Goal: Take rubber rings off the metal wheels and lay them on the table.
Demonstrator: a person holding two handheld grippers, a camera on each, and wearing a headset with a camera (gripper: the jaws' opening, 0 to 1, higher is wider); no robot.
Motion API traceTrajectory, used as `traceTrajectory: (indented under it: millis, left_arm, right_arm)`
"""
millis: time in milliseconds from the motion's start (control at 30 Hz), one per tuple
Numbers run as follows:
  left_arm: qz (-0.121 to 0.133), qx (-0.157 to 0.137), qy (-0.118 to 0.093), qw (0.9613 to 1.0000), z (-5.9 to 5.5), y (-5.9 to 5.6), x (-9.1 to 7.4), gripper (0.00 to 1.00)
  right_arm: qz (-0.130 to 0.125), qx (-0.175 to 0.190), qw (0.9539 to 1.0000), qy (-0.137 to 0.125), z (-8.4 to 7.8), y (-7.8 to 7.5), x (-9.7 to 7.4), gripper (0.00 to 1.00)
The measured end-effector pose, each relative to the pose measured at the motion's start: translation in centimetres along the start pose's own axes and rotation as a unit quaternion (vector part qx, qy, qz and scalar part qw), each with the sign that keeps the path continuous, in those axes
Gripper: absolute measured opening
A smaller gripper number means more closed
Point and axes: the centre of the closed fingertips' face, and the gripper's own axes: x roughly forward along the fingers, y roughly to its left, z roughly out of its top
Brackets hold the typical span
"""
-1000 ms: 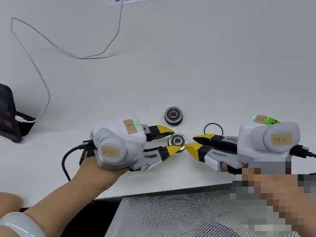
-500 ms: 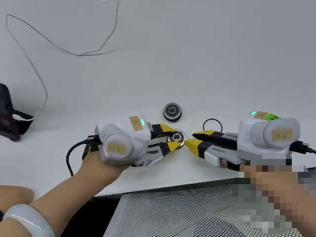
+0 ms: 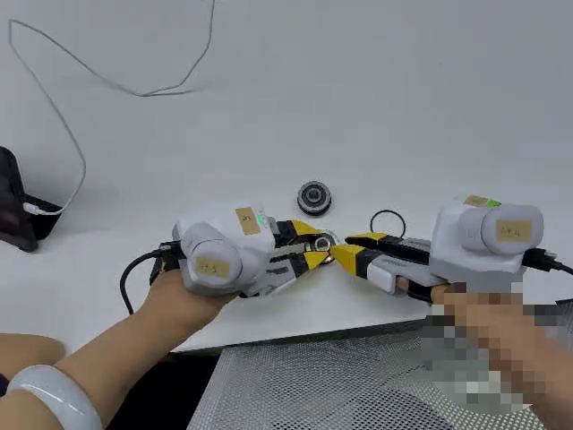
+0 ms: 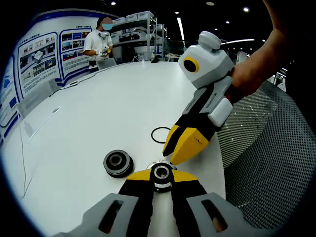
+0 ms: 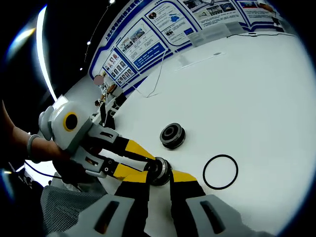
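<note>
My left tool (image 3: 315, 249) is pinching a small metal wheel (image 3: 322, 240) between its yellow tips, just above the near edge of the white worktop (image 3: 376, 107). In the left gripper view the metal wheel (image 4: 161, 174) sits squarely between the jaws. My right tool (image 3: 345, 251) comes in from the other side with its tips against the same wheel (image 5: 159, 170); its jaws stand slightly apart, and I cannot tell whether they grip anything. A second wheel (image 3: 314, 197) with a dark outer band lies flat just beyond. A loose rubber ring (image 3: 388, 223) lies flat on the worktop near the right tool
</note>
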Motion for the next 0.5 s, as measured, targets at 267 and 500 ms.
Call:
traceTrajectory:
  millis: [267, 500]
  left_arm:
    - [0.002, -0.005, -0.002, 1.0, 0.09, -0.05, 0.0, 0.13]
    - [0.002, -0.007, -0.004, 1.0, 0.17, -0.1, 0.05, 0.13]
  right_arm:
    - [0.006, 0.057, 0.9984, -0.002, -0.42, -0.29, 0.45, 0.18]
    - [0.019, 0.106, 0.9941, -0.008, -0.36, -0.09, 0.56, 0.2]
